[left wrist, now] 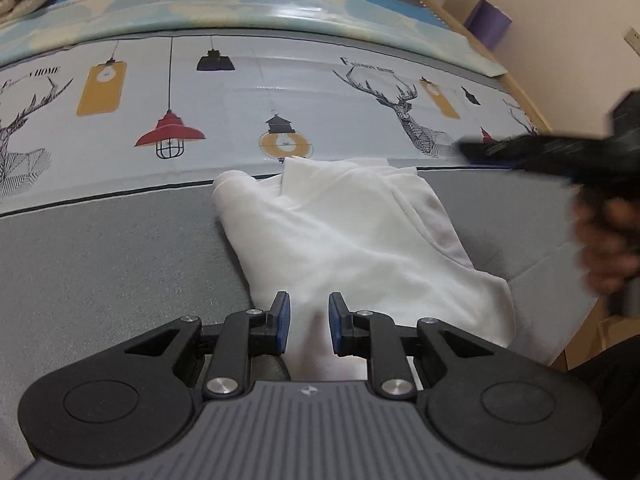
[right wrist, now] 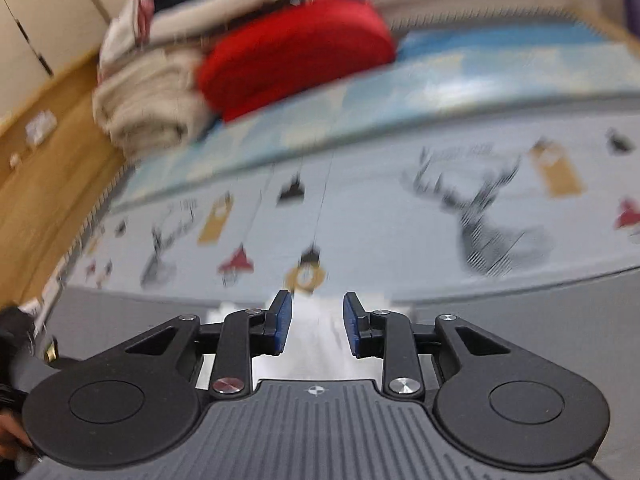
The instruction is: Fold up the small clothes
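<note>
A small white garment (left wrist: 352,240) lies partly folded on the grey band of a printed sheet (left wrist: 100,264), its far edge reaching the deer and lamp print. My left gripper (left wrist: 309,326) is open and empty, with its fingers over the garment's near edge. My right gripper (right wrist: 317,328) is open and empty; white cloth (right wrist: 320,344) shows blurred under and between its fingers. In the left wrist view the right gripper (left wrist: 560,152) hangs blurred at the right, above the sheet and beyond the garment's right side.
A red folded item (right wrist: 296,52) and cream blankets (right wrist: 148,104) are stacked at the back of the bed. A blue patterned mat (left wrist: 280,8) runs behind the printed sheet. Wooden floor (right wrist: 44,184) lies to the left, a wall (left wrist: 580,20) to the right.
</note>
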